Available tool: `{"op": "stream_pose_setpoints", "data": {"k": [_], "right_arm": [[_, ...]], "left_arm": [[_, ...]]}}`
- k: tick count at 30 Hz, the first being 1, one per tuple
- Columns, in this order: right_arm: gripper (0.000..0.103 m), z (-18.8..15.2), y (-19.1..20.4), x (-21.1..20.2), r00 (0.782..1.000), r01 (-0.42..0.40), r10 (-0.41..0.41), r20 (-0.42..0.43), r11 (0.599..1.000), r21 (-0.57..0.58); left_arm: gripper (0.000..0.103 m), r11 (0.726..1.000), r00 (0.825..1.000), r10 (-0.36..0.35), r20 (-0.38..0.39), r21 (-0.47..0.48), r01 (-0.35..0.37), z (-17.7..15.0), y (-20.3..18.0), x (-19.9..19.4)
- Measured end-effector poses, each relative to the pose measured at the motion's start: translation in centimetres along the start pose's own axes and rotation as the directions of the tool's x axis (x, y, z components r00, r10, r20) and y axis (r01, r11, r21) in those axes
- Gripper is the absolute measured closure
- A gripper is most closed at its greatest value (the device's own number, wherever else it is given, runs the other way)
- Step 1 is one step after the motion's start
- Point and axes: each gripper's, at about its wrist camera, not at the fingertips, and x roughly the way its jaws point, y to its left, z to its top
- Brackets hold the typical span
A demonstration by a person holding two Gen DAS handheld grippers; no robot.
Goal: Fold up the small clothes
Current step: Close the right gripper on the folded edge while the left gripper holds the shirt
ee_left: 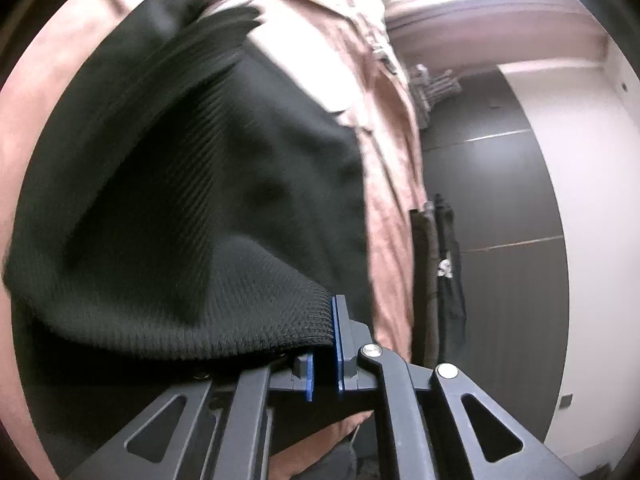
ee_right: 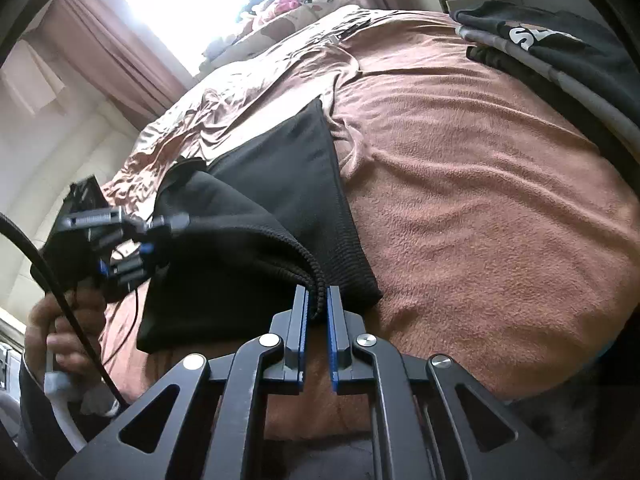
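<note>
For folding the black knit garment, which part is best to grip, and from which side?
Grip the black knit garment at its ribbed hem corners, coming from the near edge. The hem is thick and lifts off the brown blanket; the right gripper and left gripper are already shut there.

A: Where does the left wrist view sit?
B: Right behind its jaws, close against the black knit garment, facing along the bed; floor at 3 o'clock.
A: And the right wrist one?
B: Low over the bed, looking toward the window at 12 o'clock. Both share the garment and bed; the left gripper shows at 9 o'clock.
</note>
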Motion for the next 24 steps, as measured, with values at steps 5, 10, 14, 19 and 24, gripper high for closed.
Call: {"op": "stream_pose_setpoints", "data": {"k": [5, 10, 14, 19, 24], "right_arm": [[0.099, 0.3, -0.5, -0.4, 1.000, -0.027, 0.027, 0.006, 1.000, 0.014], [0.099, 0.7, -1.1, 0.0, 0.999, -0.032, 0.032, -0.002, 0.999, 0.033], [0.099, 0.8, -1.4, 0.5, 0.999, -0.039, 0.040, -0.012, 0.998, 0.050], [0.099, 1.1, -1.9, 1.6, 0.998, -0.042, 0.045, -0.034, 0.996, 0.073], [0.099, 1.3, -2.4, 2.5, 0.998, -0.037, 0.041, -0.046, 0.995, 0.091]], "left_arm": [[0.097, 0.995, 1.000, 0.019, 0.010, 0.093, -0.020, 1.5, -3.3, 0.6], [0.097, 0.987, 0.998, 0.060, -0.002, 0.148, -0.059, 3.0, -5.4, 2.5], [0.097, 0.980, 0.996, 0.091, -0.016, 0.178, -0.087, 3.9, -6.4, 4.4], [0.097, 0.971, 0.990, 0.133, -0.040, 0.206, -0.123, 4.9, -6.8, 6.7], [0.097, 0.964, 0.984, 0.163, -0.072, 0.224, -0.144, 5.8, -6.8, 9.3]]}}
